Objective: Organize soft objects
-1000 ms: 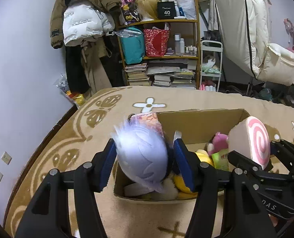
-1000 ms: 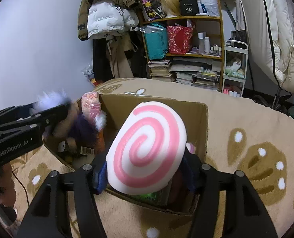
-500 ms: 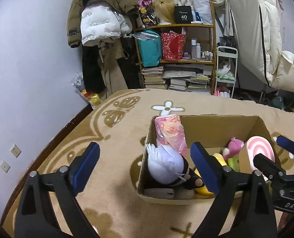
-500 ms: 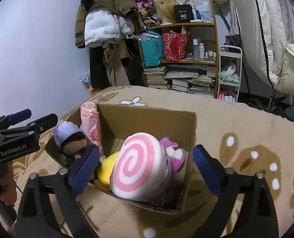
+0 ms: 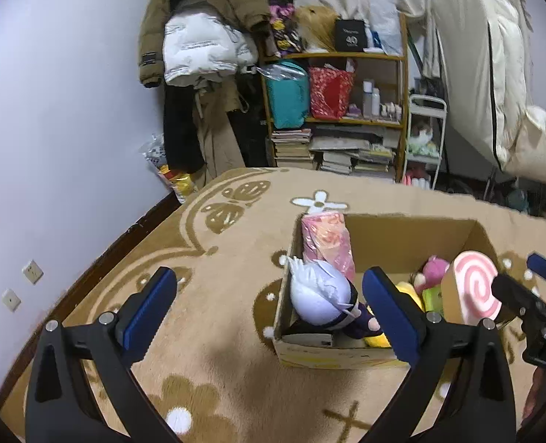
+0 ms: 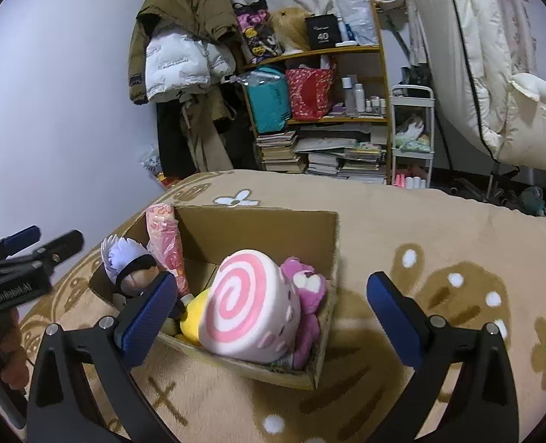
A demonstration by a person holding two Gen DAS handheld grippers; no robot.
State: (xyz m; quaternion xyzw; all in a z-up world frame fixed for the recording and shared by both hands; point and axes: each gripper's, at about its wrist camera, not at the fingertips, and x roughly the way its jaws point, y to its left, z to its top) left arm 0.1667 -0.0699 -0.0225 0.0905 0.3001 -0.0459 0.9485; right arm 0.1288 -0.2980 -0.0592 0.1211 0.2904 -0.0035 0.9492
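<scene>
A cardboard box (image 5: pixel 383 229) (image 6: pixel 258 221) sits on the beige patterned blanket. In it lie a white-haired doll (image 5: pixel 321 293) (image 6: pixel 129 262), a pink-and-white swirl plush (image 5: pixel 474 288) (image 6: pixel 247 306), a purple plush (image 6: pixel 310 291) (image 5: pixel 433 269), a yellow plush (image 6: pixel 193 317) and a pink wrapped pack (image 5: pixel 326 243) (image 6: pixel 164 240). My left gripper (image 5: pixel 269 310) is open and empty, above and in front of the box's left end. My right gripper (image 6: pixel 269 313) is open and empty, above the box's near right side.
The blanket (image 5: pixel 217 258) ends at a dark edge (image 5: pixel 125 236) on the left by the wall. Behind it stand a cluttered bookshelf (image 5: pixel 339 110), hanging coats (image 5: pixel 199 55) and a white trolley (image 5: pixel 426 140). A folded white duvet (image 6: pixel 494 55) is at the right.
Both grippers have opened and let go of the doll and the swirl plush, which now lie in the box. Both grippers have pulled back and up from the box.
</scene>
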